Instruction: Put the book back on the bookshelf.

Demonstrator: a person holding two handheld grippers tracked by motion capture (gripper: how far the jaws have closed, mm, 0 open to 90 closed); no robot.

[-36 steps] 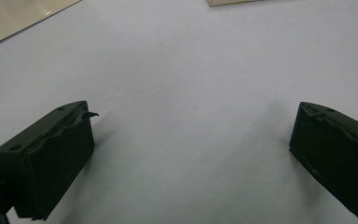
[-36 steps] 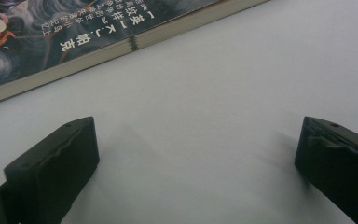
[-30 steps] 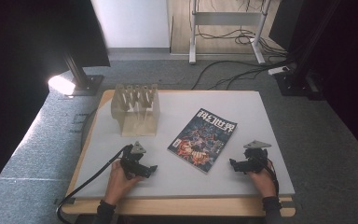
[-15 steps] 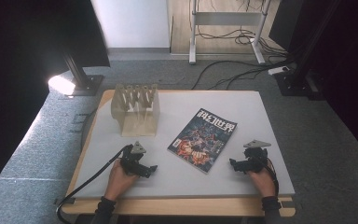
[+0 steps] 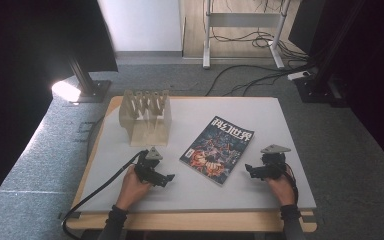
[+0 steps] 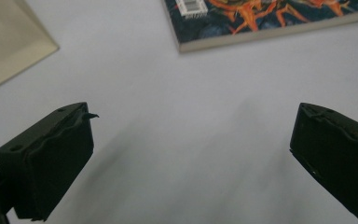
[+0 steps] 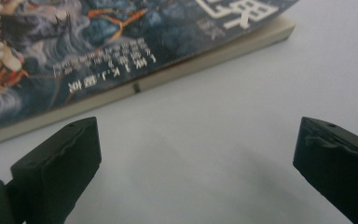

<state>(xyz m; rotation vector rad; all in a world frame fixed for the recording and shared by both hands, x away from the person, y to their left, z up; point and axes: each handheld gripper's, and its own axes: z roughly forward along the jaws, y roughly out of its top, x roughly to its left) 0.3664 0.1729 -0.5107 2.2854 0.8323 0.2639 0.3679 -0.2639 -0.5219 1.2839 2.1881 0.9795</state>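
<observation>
High view: magazine (image 5: 217, 150) lies flat on the table (image 5: 280, 125), right of the wooden rack (image 5: 146, 116). Left gripper (image 5: 167, 179) sits just left of the magazine, right gripper (image 5: 249, 171) just right of it. Both have jaws spread wide, holding nothing.

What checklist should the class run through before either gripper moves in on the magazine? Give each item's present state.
1. Left gripper open, nothing between its jaws: ok.
2. Right gripper open, nothing held: ok.
3. Magazine lies flat on the table, cover up: ok.
4. Bare table between each gripper and the magazine's edges: ok.
5. Wooden rack stands apart from the magazine: ok.
6. Whether the jaws can get under the magazine's edge: cannot tell.
</observation>
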